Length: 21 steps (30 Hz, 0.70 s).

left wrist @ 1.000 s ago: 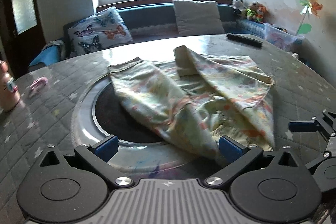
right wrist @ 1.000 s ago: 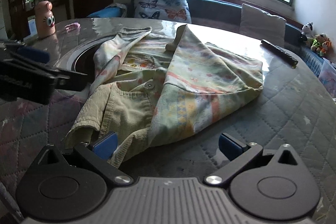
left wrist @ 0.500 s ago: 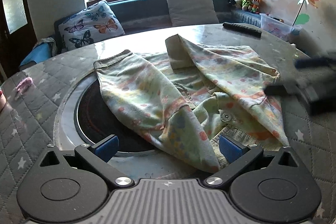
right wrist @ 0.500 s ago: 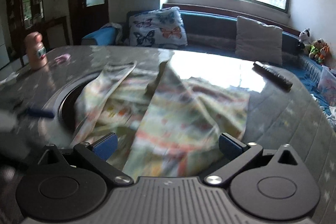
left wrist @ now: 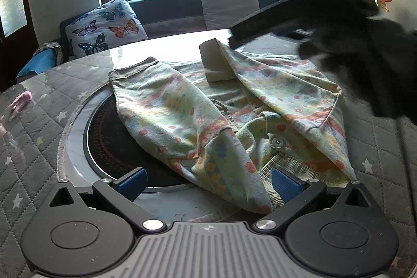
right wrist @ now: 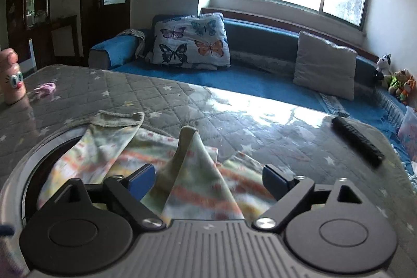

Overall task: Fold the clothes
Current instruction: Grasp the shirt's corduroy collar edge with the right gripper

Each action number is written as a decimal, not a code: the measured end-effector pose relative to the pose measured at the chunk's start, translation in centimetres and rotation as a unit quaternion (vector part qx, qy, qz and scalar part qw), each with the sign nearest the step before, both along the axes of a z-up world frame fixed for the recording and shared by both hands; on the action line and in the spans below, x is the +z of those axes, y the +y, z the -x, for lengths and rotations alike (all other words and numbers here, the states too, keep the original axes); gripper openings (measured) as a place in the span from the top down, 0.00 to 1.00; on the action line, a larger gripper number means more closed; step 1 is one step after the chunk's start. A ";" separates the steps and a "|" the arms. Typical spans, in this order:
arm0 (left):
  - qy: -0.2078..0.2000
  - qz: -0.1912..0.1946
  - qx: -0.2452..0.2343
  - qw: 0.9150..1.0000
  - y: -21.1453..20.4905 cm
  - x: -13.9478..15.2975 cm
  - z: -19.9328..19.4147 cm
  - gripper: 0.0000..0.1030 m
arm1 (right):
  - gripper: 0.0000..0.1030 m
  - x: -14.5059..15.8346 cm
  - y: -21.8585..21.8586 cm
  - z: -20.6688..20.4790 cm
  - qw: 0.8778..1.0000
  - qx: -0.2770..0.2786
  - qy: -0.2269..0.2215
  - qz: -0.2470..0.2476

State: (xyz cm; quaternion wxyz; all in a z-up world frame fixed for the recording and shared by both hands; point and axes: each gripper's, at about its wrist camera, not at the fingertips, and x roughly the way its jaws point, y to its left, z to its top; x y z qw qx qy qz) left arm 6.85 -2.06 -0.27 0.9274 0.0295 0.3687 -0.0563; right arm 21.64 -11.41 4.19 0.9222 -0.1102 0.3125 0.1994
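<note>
We've got the garment (left wrist: pixel 221 116), a floral kids' piece w/ a snap, lying crumpled on the quilted table cover (left wrist: pixel 39 147), partly over the round dark inset (left wrist: pixel 112 145); both sleeves folded in toward the middle. Left gripper (left wrist: pixel 208 183) low at the near hem, jaws spread wide, cloth lying between the blue pads but not pinched; vs 1 s ago it's barely shifted, same framing, just a bit closer to the fabric. Right gripper (right wrist: pixel 206 180) is the big change: it was at the near-right hem a sec ago, now it's up over the far side w/ the raised sleeve cuff (right wrist: pixel 189 140) sitting between its fingers; jaws closing but pads not on the cloth yet. In the left wrist view it shows as a blurred dark mass top right, where 0.5 s ago it was mid-right. Remote (right wrist: pixel 357 141) on the far right of the table, unmoved; pink toy bottle (right wrist: pixel 11 80) at far left.
</note>
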 end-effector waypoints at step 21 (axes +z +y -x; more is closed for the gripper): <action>-0.019 0.003 0.002 1.000 0.8 1.7 -1.5 0.02 | 0.97 0.4 -3.6 -4.2 0.998 -0.043 0.014 -0.032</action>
